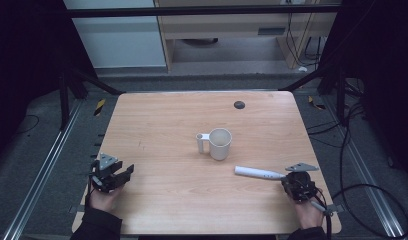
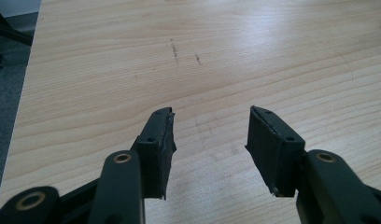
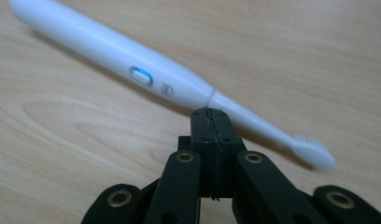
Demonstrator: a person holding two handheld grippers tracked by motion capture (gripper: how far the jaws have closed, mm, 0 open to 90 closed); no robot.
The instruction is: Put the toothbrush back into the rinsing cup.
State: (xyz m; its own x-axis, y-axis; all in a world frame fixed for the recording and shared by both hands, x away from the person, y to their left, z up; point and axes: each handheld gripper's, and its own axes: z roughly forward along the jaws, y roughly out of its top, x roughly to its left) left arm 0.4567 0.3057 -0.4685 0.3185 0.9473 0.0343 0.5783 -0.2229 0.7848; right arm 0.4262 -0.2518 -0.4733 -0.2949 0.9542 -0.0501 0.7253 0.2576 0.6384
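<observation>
Pale wooden table [image 1: 157, 200] fills the scene. At five o'clock, the right gripper [image 3: 211, 114] is fully closed, empty, its tips just short of a white electric toothbrush [image 3: 146, 77]. Its long axis runs nine to three, bristles toward the gripper, handle pointing to nine o'clock below a white mug [image 1: 219, 143]. The left gripper [image 2: 211, 135] gapes, empty, far off at seven o'clock.

Overhead camera, two close table [image 1: 157, 120] views
</observation>
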